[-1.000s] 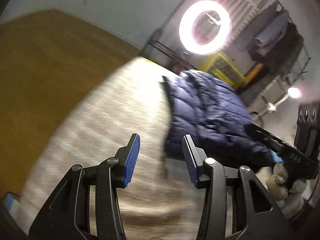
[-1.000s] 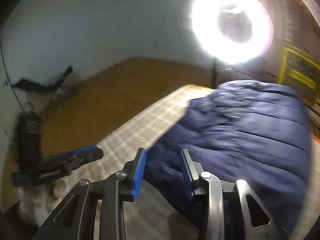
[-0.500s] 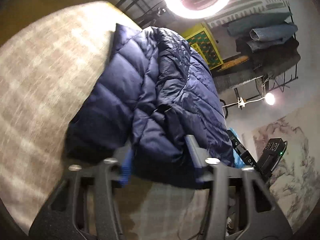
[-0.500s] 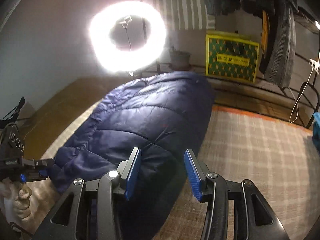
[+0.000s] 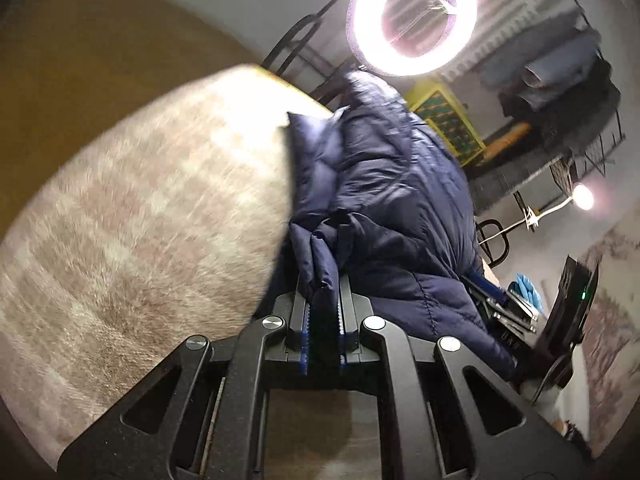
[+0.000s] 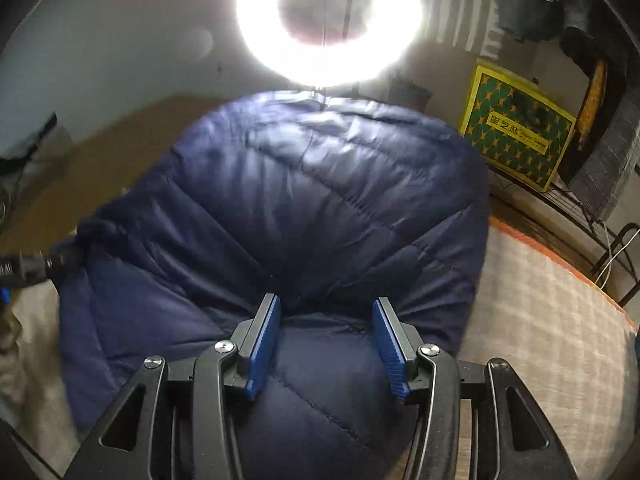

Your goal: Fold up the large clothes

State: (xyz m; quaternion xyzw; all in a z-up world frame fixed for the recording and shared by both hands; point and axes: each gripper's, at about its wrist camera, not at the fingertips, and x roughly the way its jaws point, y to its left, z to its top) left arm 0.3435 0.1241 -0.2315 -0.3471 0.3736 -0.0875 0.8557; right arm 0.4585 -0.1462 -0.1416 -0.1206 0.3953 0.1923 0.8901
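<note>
My left tool (image 5: pixel 322 300) had just been closing and was clamped on a thin fold at the near edge of the navy puffer jacket (image 5: pixel 384 200), fabric pinched between the blue pads. Risk there: the bite looked shallow, only a ridge of slick quilted shell, so any pull could let it slide out. It may also have caught a single layer, in which case the fold would drag crooked. From the right wrist view that same tool showed only as a dark shape at the jacket's far left edge (image 6: pixel 36 266).

My right tool (image 6: pixel 326 340) had just been opening; its jaws stood apart over the jacket (image 6: pixel 312 208) with padding bulging between them, but the pads did not look pressed on it, so nothing was held. Risk: if it closed there, it would grab a fat mid-body bulge rather than an edge, bunching the filling. Uneven grip on the two sides could twist the whole thing.

The jacket was dark blue, shiny, diamond-stitched and bulky, already doubled over lengthwise. It lay on the beige plaid surface (image 5: pixel 140 220), which could be a bed or a covered counter, stretching toward the ring light (image 6: pixel 328 20). Both views were motion-blurred.
</note>
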